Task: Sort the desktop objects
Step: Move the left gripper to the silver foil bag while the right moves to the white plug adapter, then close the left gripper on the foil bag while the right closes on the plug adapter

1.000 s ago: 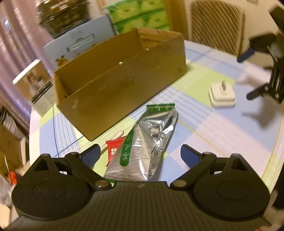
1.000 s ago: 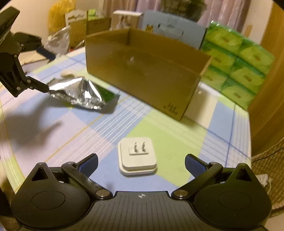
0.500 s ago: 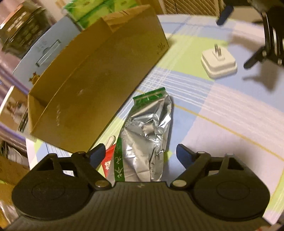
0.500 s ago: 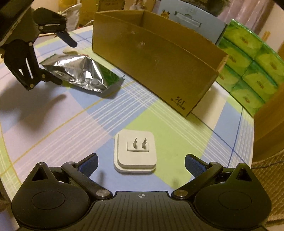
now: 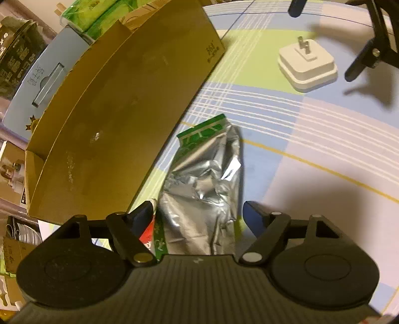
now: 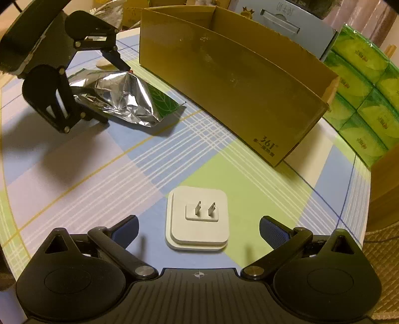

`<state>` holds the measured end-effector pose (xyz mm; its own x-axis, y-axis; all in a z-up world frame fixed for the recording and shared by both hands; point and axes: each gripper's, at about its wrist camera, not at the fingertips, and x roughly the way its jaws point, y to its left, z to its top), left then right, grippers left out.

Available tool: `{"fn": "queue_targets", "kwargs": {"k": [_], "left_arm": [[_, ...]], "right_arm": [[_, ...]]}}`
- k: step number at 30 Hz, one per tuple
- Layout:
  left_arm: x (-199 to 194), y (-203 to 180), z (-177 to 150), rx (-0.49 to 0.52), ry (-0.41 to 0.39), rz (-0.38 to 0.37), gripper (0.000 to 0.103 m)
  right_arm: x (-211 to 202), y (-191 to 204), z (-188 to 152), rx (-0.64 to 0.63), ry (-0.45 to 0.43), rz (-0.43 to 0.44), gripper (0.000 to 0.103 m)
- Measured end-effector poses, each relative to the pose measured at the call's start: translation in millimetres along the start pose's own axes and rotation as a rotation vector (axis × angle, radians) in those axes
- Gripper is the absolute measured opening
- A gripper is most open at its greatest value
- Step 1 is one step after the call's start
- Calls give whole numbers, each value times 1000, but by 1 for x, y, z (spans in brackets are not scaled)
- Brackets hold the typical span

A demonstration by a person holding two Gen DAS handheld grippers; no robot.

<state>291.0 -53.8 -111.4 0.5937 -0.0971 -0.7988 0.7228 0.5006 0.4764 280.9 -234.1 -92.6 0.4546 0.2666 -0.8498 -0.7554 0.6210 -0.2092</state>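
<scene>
- Step in hand: both grippers lined up on their pick targets, nothing gripped yet.
- Left gripper (image 5: 198, 211): fingers spread, straddling the near end of the crumpled foil bag (image 5: 203, 189), which lies flat on the table just beside the cardboard box (image 5: 119, 119).
- A red packet (image 5: 147, 236) sits partly under the bag by the left finger; hard to tell if it touches the finger.
- Right gripper (image 6: 199, 226): fingers spread wide either side of the white plug adapter (image 6: 198, 221), prongs up, flat on the table, well apart from the bag.
- Next move, likely: close the left on the bag, the right on the adapter's sides, lift, carry to the open box. The foil is thin and crinkly, so it may slip or drag the red packet along.
- Surface: round table with a plaid cloth (image 6: 154, 159) in blue, green and lilac with yellow lines.
- Room: green tissue packs (image 6: 361, 82) stacked behind the box, a pale blue carton (image 6: 294, 22), clutter of boxes beyond; warm dim light, hard shadows.
</scene>
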Motion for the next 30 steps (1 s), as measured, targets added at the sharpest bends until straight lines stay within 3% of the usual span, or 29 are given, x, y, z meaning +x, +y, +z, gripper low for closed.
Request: {"fn": "queue_targets", "kwargs": {"k": [11,17,22,26,30], "left_arm": [[0,5,7,-31,-7,-20,52],[-10,-5,8,-9,-16,-57,50],[-23,-15,9,-41,-32,-137,50],[-27,-30,9,13,-31,-112,52],[-24,-29,10,10,-24,-116,57]], "right_arm": [[9,-7,0,39,34,35,101],[11,-9,5,58,32,50,99],[17,-8,9,53,43,63,95],[26,-11,9,57,59,71,92],[32,-17,10,83,64,94,79]]}}
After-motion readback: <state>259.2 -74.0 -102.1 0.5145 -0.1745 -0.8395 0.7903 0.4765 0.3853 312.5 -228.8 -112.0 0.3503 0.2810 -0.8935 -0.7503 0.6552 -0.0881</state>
